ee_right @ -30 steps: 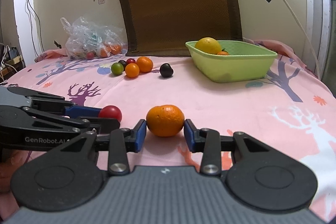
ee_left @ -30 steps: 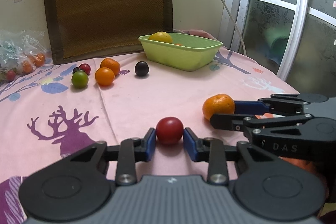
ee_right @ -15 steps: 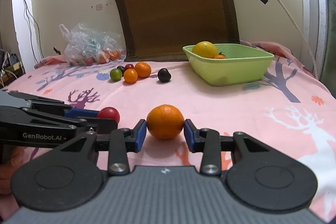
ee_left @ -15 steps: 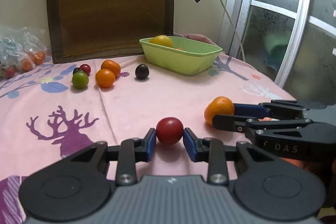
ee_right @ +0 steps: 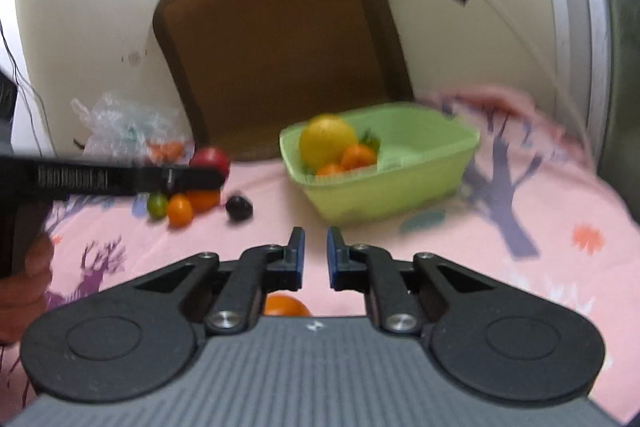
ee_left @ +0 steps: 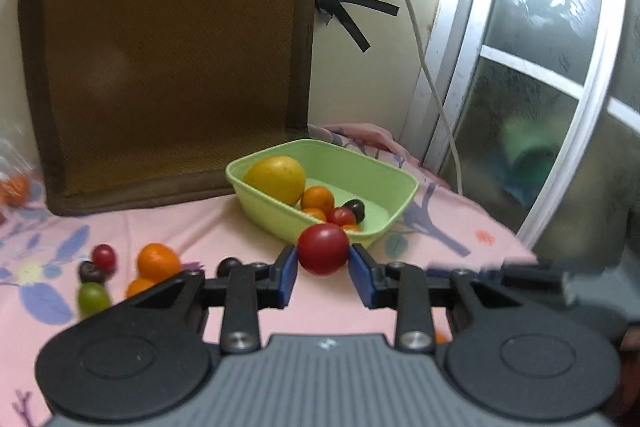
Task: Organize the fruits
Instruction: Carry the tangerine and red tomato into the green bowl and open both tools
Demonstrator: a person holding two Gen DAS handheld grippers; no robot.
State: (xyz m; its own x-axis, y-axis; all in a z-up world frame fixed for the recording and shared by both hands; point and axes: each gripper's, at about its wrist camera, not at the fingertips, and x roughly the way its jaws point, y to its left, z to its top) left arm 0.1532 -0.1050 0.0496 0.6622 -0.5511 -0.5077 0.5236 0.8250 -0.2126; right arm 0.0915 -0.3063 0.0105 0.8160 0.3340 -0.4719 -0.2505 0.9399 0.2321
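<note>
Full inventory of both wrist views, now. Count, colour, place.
basin: 1, light green, on the cloth's far side
yellow fruit: 1, large, in basin
basin oranges: at least 2, in basin
basin tomato: 1, red, in basin
basin plum: 1, dark, in basin
loose oranges: 2, cloth, left
dark fruits: 2, cloth, left
green fruit: 1, cloth, left
small red fruit: 1, cloth, left
near orange: 1, below right gripper
red tomato: 1, in left gripper
cushion: 1, brown, against wall
plastic bag: 1, clear, far left
cloth: 1, pink, printed
left gripper: jaws clamping red tomato
right gripper: jaws narrow, empty
hand: 1, holding left gripper
</note>
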